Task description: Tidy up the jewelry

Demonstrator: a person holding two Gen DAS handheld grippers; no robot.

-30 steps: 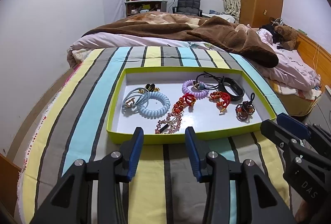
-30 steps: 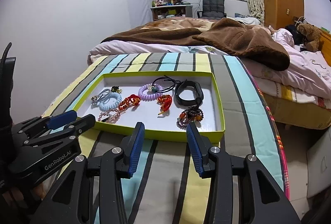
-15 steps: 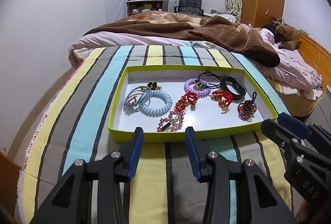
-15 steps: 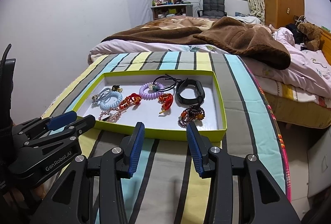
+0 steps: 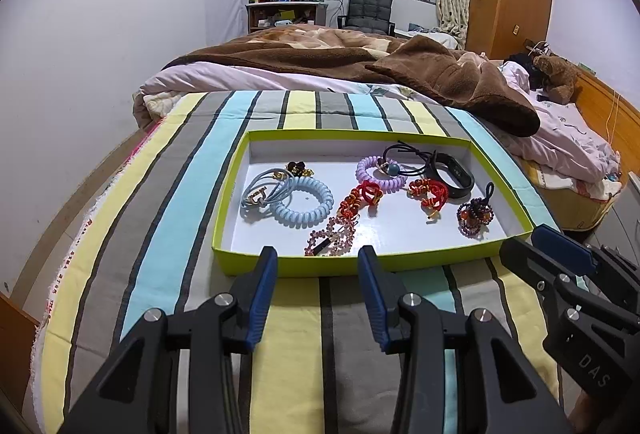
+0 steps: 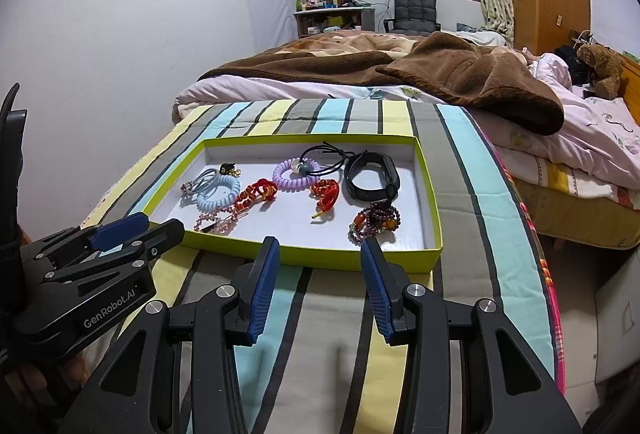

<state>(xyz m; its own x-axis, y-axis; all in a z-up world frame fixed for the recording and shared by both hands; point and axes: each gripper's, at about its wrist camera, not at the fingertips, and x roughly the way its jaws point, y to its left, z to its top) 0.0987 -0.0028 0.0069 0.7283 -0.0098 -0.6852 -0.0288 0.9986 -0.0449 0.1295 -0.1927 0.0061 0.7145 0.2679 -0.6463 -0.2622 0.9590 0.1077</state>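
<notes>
A shallow lime-green tray (image 5: 256, 265) (image 6: 316, 260) with a white floor lies on the striped cloth. In it lie a pale blue coil band (image 5: 302, 200) (image 6: 218, 195), a purple coil band (image 5: 376, 171) (image 6: 294, 175), red beaded pieces (image 5: 430, 191) (image 6: 326, 193), a black wristband (image 5: 454, 173) (image 6: 372, 179), a dark bead bracelet (image 5: 474, 215) (image 6: 374, 220) and a pink bead chain (image 5: 332, 236). My left gripper (image 5: 318, 258) (image 6: 140, 230) is open and empty, just before the tray's near rim. My right gripper (image 6: 320, 248) (image 5: 532, 242) is open and empty, at the near right corner.
The striped cloth (image 5: 160, 234) covers a table that drops off at left and right. Behind the tray is a bed with a brown blanket (image 5: 360, 61) and a teddy bear (image 5: 556, 71). A white wall stands at left.
Both grippers have drawn back slightly and the view tilted a little; the tray sits a touch farther from the fingertips. The jewelry has not moved.
</notes>
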